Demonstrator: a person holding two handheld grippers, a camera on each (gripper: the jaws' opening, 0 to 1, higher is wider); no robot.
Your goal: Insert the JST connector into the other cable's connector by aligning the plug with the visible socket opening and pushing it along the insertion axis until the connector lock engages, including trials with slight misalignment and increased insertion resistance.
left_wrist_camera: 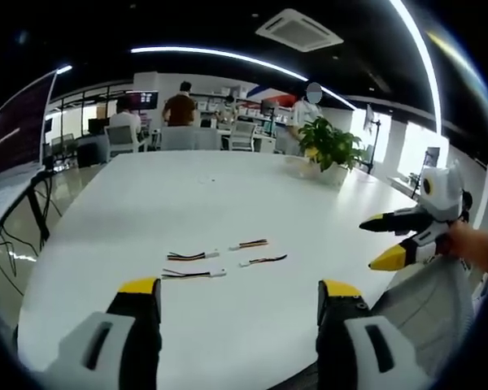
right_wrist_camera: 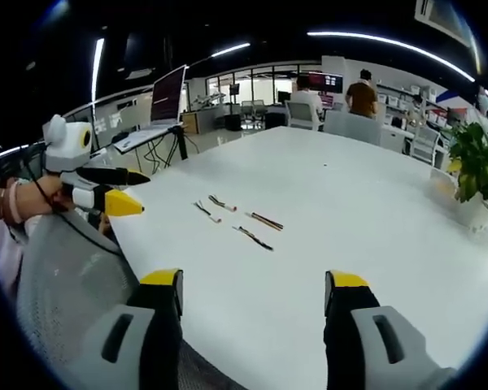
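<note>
The left hand-held gripper [left_wrist_camera: 238, 296] is held above the near edge of the white table [left_wrist_camera: 228, 195], jaws spread and gripping nothing; the right hand-held gripper [right_wrist_camera: 254, 291] is likewise spread and unloaded. Four short cables with JST connectors lie loose on the table ahead of both: one cable [left_wrist_camera: 193, 256] beside a second cable [left_wrist_camera: 193, 274], a third cable [left_wrist_camera: 250, 244] near a fourth cable [left_wrist_camera: 263, 261]; none are mated. A potted plant [left_wrist_camera: 329, 148] stands at the far side.
</note>
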